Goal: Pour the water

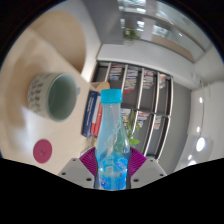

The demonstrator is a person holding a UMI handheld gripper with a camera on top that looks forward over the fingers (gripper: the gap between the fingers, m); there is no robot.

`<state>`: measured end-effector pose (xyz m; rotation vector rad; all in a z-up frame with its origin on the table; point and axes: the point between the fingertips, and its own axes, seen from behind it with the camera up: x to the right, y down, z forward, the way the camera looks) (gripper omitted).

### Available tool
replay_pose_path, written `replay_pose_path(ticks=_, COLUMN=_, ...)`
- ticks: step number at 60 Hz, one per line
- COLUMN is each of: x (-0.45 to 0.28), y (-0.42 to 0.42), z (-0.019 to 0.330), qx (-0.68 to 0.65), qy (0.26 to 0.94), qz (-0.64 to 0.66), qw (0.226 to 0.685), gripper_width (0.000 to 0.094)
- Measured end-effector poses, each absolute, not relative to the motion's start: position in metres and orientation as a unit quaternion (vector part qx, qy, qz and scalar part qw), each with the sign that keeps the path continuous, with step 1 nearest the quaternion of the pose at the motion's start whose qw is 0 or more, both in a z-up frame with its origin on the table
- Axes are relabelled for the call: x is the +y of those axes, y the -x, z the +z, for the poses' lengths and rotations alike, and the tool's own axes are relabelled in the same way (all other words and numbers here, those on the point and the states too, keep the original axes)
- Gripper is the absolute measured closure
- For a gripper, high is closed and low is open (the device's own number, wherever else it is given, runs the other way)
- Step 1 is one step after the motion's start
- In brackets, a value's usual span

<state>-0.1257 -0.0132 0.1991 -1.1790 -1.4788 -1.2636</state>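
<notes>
- While the view is tilted, a pale tabletop (40, 75) fills the ground to the left of the fingers, and a small round pink lid-like object (43, 151) lies on it, well to the left of the gripper; what it is cannot be told.
- Further along the same tabletop stands a grey-green mug (52, 95) with a patterned outer wall, its open mouth turned toward the camera; it sits up and to the left of the bottle, apart from it.
- Between the fingers rises a clear plastic bottle (112, 145) with a light blue cap (113, 97) and a blue-green label around its middle; liquid shows in its lower part.
- The gripper (112, 165) holds this bottle: the magenta pads (91, 160) show on either side of the bottle's body and press against it, so the fingers are clamped on it rather than standing free.
- Behind the bottle and to the right, shelving (140, 95) carries rows of books or boxes with dark and red spines.
- Farthest right, a pale floor (195, 150) shows beyond the shelving.
</notes>
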Motion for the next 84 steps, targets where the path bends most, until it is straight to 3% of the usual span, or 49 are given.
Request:
replay_pose_path(ticks=12, x=-0.032, y=0.146, z=0.264, qx=-0.398, qy=0.615, qz=-0.297, qw=0.612, gripper_width=0.0575)
replay_pose_path(ticks=18, x=-0.041, y=0.135, z=0.282, qx=-0.295, qy=0.668, qz=-0.196, qw=0.654, gripper_width=0.0557)
replay_pose_path(ticks=21, x=-0.037, y=0.129, z=0.268, qx=-0.245, qy=0.693, qz=-0.152, qw=0.660, gripper_width=0.0560)
replay_pose_path(ticks=25, x=-0.039, y=0.111, z=0.264, qx=-0.176, qy=0.721, qz=-0.092, qw=0.663, gripper_width=0.0560)
replay_pose_path(ticks=28, x=-0.037, y=0.101, z=0.250, qx=-0.134, qy=0.737, qz=-0.059, qw=0.660, gripper_width=0.0559)
replay_pose_path(ticks=29, x=-0.029, y=0.102, z=0.228, qx=-0.121, qy=0.741, qz=-0.050, qw=0.659, gripper_width=0.0559)
replay_pose_path(ticks=30, x=-0.030, y=0.088, z=0.240, qx=-0.113, qy=0.747, qz=-0.040, qw=0.654, gripper_width=0.0559)
replay_pose_path(ticks=35, x=-0.026, y=0.073, z=0.216, qx=-0.079, qy=0.764, qz=-0.005, qw=0.641, gripper_width=0.0559)
replay_pose_path(ticks=36, x=-0.028, y=0.082, z=0.190, qx=-0.071, qy=0.765, qz=-0.002, qw=0.640, gripper_width=0.0559)
replay_pose_path(ticks=55, x=-0.005, y=0.061, z=0.094, qx=-0.045, qy=0.799, qz=0.034, qw=0.598, gripper_width=0.0550)
replay_pose_path(ticks=69, x=-0.013, y=0.055, z=0.096, qx=-0.028, qy=0.799, qz=0.033, qw=0.600, gripper_width=0.0552)
replay_pose_path(ticks=79, x=-0.014, y=0.056, z=0.094, qx=-0.023, qy=0.807, qz=0.026, qw=0.589, gripper_width=0.0387)
replay_pose_path(ticks=81, x=-0.015, y=0.055, z=0.089, qx=-0.023, qy=0.815, qz=0.021, qw=0.578, gripper_width=0.0316)
replay_pose_path(ticks=82, x=-0.017, y=0.054, z=0.086, qx=-0.021, qy=0.820, qz=0.019, qw=0.572, gripper_width=0.0220)
replay_pose_path(ticks=83, x=-0.019, y=0.053, z=0.084, qx=-0.020, qy=0.823, qz=0.018, qw=0.567, gripper_width=0.0199)
replay_pose_path(ticks=84, x=-0.020, y=0.052, z=0.086, qx=-0.019, qy=0.825, qz=0.017, qw=0.564, gripper_width=0.0122)
